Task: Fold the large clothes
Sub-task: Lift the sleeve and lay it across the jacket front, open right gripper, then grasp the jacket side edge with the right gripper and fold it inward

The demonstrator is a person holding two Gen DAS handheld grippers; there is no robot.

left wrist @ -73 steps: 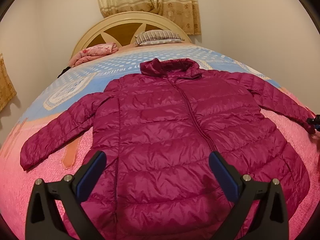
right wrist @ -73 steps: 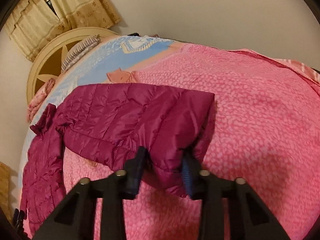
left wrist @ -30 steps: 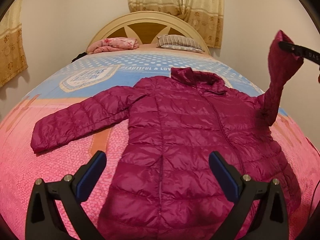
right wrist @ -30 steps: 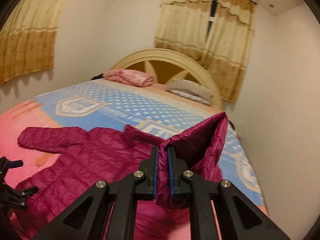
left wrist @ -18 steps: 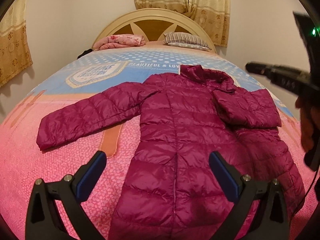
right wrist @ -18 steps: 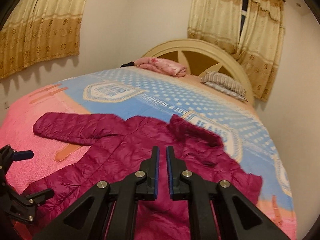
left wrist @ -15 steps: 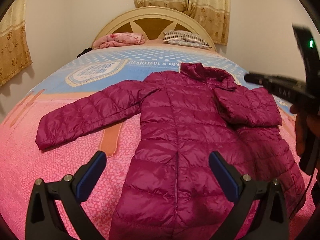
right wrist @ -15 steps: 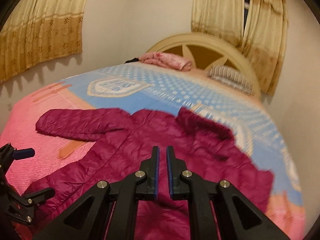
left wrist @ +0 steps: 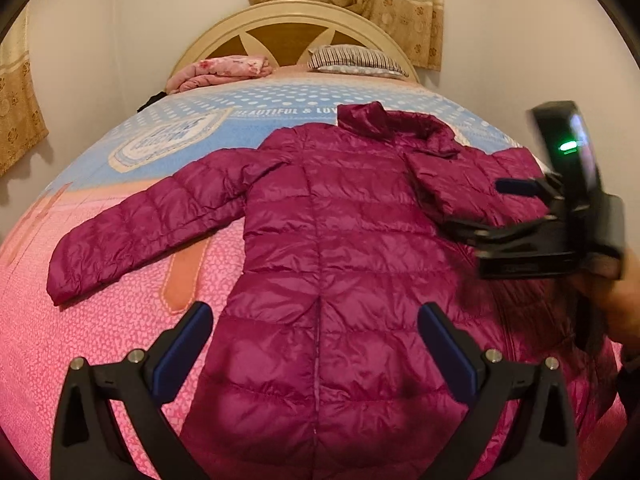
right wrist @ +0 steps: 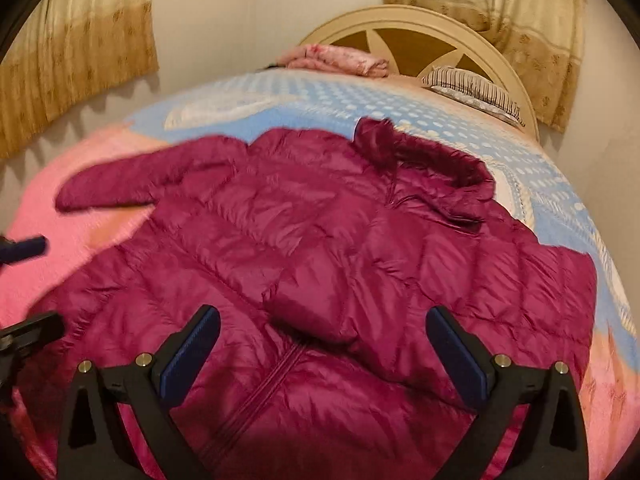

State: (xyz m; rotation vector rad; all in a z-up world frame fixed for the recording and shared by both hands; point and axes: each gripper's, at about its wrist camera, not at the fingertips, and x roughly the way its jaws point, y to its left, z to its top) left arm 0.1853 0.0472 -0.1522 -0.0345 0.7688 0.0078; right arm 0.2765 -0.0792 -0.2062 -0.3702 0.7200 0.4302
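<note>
A magenta puffer jacket (left wrist: 340, 240) (right wrist: 256, 240) lies front up on the bed, collar toward the headboard. Its right sleeve (left wrist: 460, 176) (right wrist: 320, 304) is folded across the chest. The other sleeve (left wrist: 152, 216) (right wrist: 132, 176) stretches out flat to the left. My left gripper (left wrist: 314, 310) (right wrist: 28, 288) hovers open above the jacket's hem and holds nothing. My right gripper (right wrist: 323, 314) (left wrist: 488, 208) is low over the folded sleeve's cuff. Its jaws are opening wide, and the pads do not press on the fabric.
The bed has a pink and blue cover (left wrist: 100, 340) and a cream arched headboard (left wrist: 288, 20). A folded pink blanket (left wrist: 224, 70) and a striped pillow (left wrist: 356, 58) lie at its head. Curtains (right wrist: 72, 52) hang on the walls. A hand (left wrist: 612, 300) holds the right gripper.
The right gripper let go of the right sleeve, which now lies folded across the chest. It sank toward the jacket, and its jaws went from shut to wide open. The left gripper hardly moved.
</note>
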